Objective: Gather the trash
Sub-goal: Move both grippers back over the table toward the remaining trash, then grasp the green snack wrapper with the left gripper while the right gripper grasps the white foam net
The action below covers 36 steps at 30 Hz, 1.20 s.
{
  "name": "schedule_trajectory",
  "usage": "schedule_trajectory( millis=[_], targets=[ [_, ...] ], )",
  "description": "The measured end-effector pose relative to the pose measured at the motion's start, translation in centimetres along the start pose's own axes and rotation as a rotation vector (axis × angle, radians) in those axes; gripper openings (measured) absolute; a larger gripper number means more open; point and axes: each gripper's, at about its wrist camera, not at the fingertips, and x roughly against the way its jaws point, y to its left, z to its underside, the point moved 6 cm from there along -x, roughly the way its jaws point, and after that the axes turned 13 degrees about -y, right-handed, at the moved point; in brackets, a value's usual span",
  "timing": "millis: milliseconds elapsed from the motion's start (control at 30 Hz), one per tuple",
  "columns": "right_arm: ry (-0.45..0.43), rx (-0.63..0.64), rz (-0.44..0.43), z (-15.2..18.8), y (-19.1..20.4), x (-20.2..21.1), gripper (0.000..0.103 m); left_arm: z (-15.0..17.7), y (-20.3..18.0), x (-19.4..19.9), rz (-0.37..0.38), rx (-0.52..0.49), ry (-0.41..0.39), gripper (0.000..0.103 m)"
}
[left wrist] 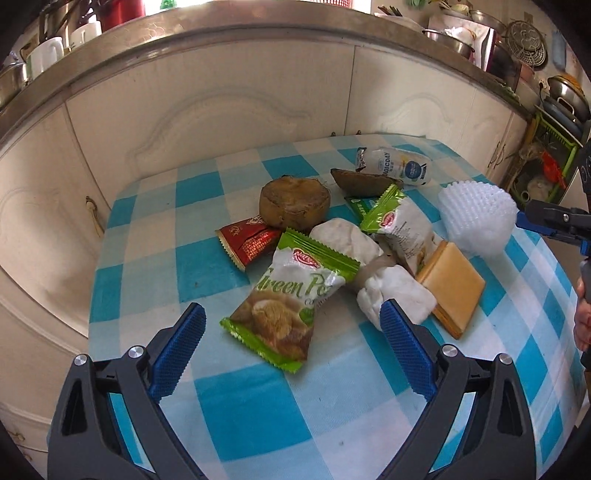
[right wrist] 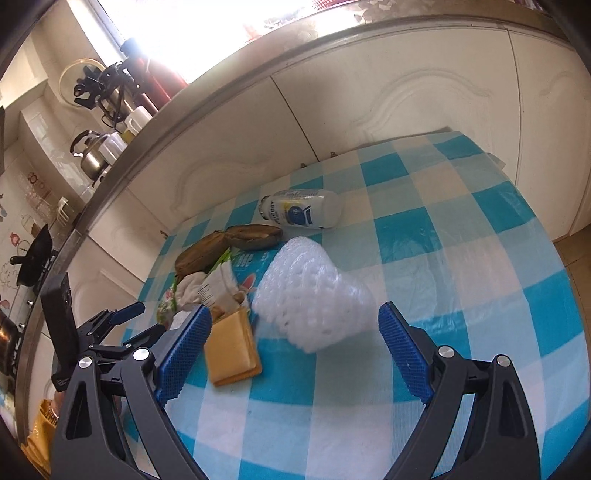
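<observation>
Trash lies in a heap on the blue-checked tablecloth (left wrist: pixel 258 417). My left gripper (left wrist: pixel 293 325) is open just in front of a green snack wrapper (left wrist: pixel 291 295), with a crumpled white tissue (left wrist: pixel 373 269) beside its right finger. Behind lie a red wrapper (left wrist: pixel 249 238), a second green wrapper (left wrist: pixel 397 225), a tan packet (left wrist: pixel 452 290), brown husk pieces (left wrist: pixel 293 201) and a small white bottle (left wrist: pixel 397 164). My right gripper (right wrist: pixel 295 323) is open, its fingers on either side of a white foam fruit net (right wrist: pixel 314 295) without touching it. The tan packet (right wrist: pixel 232 350) lies by its left finger.
Cream cabinet doors (left wrist: pixel 207 110) rise behind the table under a steel counter edge (left wrist: pixel 221 33) crowded with mugs and pots. A rack of dishes (left wrist: pixel 554 147) stands at the right. A kettle (right wrist: pixel 92 153) sits on the counter. The other gripper (right wrist: pixel 107 332) shows at the left.
</observation>
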Motion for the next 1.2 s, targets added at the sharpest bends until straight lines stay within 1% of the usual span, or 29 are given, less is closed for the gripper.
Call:
schedule_trajectory(
  millis=[167, 233, 267, 300, 467, 500, 533, 567, 633, 700, 767, 800, 867, 1100, 1200],
  targets=[
    [0.025, 0.024, 0.058, 0.1, -0.9, -2.2, 0.091, 0.1, 0.2, -1.1, 0.019, 0.024, 0.008, 0.095],
    [0.037, 0.025, 0.061, 0.3, -1.2, -2.9, 0.091, 0.1, 0.3, -1.1, 0.025, 0.036, 0.005, 0.094],
    [0.043, 0.021, 0.060, 0.4, -1.4, -3.2, 0.091, 0.1, 0.2, -1.1, 0.029, 0.037, 0.003, 0.091],
    [0.050, 0.015, 0.057, 0.6, -1.6, -3.5, 0.091, 0.1, 0.1, -1.1, 0.038, 0.037, 0.002, 0.084],
    [0.050, -0.029, 0.022, 1.0, -1.8, -3.8, 0.091, 0.0, -0.3, -1.0, 0.055, 0.040, -0.001, 0.071],
    [0.048, -0.027, 0.020, 1.0, -1.7, -3.7, 0.085, 0.0, -0.4, -1.0, 0.061, 0.042, -0.002, 0.066],
    [0.045, -0.022, 0.014, 1.0, -1.6, -3.6, 0.078, 0.0, -0.5, -1.0, 0.066, 0.046, -0.002, 0.064],
    [0.047, -0.021, 0.009, 1.1, -1.5, -3.6, 0.069, 0.0, -0.5, -0.9, 0.072, 0.052, -0.004, 0.061],
    [0.051, -0.016, 0.006, 1.3, -1.3, -3.6, 0.064, 0.1, -0.7, -0.8, 0.074, 0.062, -0.007, 0.058],
    [0.042, -0.007, 0.006, 1.3, -1.1, -3.3, 0.058, 0.1, -0.8, -0.7, 0.079, 0.077, -0.011, 0.051],
    [0.036, 0.000, 0.002, 1.4, -0.8, -3.1, 0.053, 0.2, -0.8, -0.6, 0.074, 0.086, -0.013, 0.046],
    [0.034, 0.004, 0.001, 1.4, -0.7, -3.0, 0.050, 0.2, -0.8, -0.5, 0.068, 0.092, -0.015, 0.040],
    [0.028, 0.002, -0.003, 1.5, -0.6, -2.7, 0.047, 0.4, -0.5, -0.5, 0.058, 0.114, -0.012, 0.038],
    [0.011, 0.001, -0.008, 1.6, -0.2, -1.6, 0.037, 0.8, 0.1, 0.5, 0.037, 0.167, -0.033, 0.037],
    [0.001, -0.002, -0.013, 1.8, -0.1, -0.9, 0.035, 1.1, 0.1, 1.3, 0.031, 0.184, -0.049, 0.037]
  ],
)
